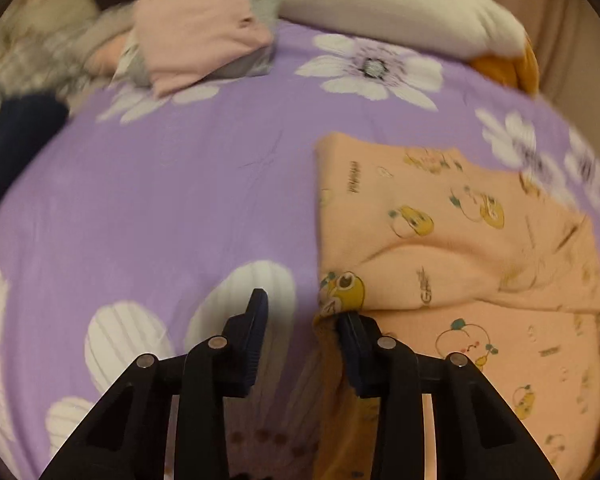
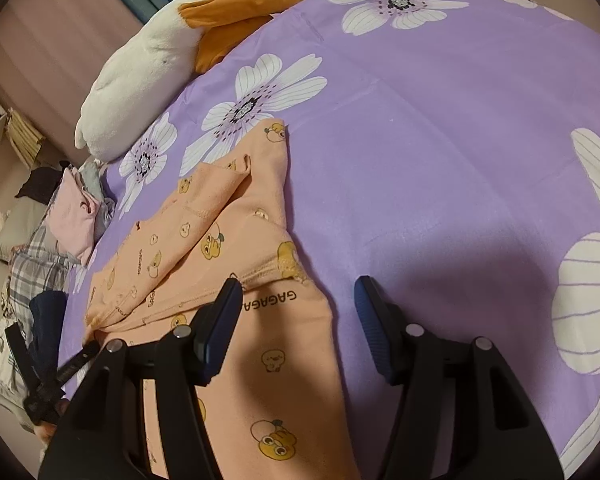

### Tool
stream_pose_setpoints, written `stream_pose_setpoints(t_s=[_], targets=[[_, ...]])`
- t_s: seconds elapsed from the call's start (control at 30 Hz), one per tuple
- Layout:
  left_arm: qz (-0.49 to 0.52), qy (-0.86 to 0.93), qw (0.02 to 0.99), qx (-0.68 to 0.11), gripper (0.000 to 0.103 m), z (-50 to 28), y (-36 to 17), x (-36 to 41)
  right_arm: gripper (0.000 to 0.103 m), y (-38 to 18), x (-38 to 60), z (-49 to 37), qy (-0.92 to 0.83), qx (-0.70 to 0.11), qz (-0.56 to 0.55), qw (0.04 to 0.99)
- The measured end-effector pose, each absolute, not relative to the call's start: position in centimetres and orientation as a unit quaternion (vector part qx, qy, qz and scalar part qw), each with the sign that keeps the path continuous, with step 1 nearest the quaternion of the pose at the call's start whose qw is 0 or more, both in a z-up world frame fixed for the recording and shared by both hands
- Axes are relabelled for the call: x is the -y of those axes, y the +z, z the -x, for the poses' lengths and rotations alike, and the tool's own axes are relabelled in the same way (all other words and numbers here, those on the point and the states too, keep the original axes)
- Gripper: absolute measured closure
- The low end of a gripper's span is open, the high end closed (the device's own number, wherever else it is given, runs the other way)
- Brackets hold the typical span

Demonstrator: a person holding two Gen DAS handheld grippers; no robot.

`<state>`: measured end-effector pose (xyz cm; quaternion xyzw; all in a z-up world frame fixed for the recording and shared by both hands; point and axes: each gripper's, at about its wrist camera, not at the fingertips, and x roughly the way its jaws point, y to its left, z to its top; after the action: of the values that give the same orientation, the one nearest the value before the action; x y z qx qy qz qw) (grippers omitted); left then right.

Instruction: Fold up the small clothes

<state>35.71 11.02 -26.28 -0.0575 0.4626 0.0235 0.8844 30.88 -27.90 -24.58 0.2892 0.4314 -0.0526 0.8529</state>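
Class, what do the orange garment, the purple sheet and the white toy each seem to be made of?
Orange garment: soft matte knit, probably cotton jersey; it drapes in limp folds and has a stitched hem.
Purple sheet: smooth woven cloth, slightly glossy, with fine creases and printed flowers.
White toy: plush, likely polyester pile; its surface looks fuzzy and stuffed.

The left wrist view is smeared by motion: the folded pink garment [image 1: 204, 40] at eleven o'clock and the sheet's flowers [image 1: 374, 66] lose their edges. The orange garment [image 1: 460, 240] runs off the frame at four o'clock. In the right wrist view, the clothes pile [image 2: 40, 248] at nine o'clock is too small to sort.
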Motion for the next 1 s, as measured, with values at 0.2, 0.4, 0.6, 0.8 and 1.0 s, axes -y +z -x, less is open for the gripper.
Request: stream_pose_setpoints(t_s=[0.2,0.4,0.6,0.8,1.0], targets=[[0.046,0.024,0.886,-0.461,0.065,-33.7,-26.2,-10.6,0.045,-24.6,27.8,-30.9,-0.054,-0.431,-0.287,0.854],[0.028,0.04,0.926,-0.374,0.062,-31.4,-20.8,-7.1,0.043,-24.7,27.9,-31.0,-0.055,-0.424,-0.295,0.854],[0.032,0.055,0.888,-0.456,0.059,-35.1,-27.3,-6.2,0.043,-24.6,28.2,-30.8,-0.047,-0.422,-0.306,0.852],[0.095,0.029,0.881,-0.462,0.057,-32.6,-27.2,-8.8,0.05,-22.3,28.6,-31.1,0.015,-0.4,-0.389,0.83],[0.011,0.062,0.887,-0.457,0.055,-32.7,-27.3,-6.0,0.061,-16.3,23.4,-38.2,0.024,-0.41,-0.245,0.878]])
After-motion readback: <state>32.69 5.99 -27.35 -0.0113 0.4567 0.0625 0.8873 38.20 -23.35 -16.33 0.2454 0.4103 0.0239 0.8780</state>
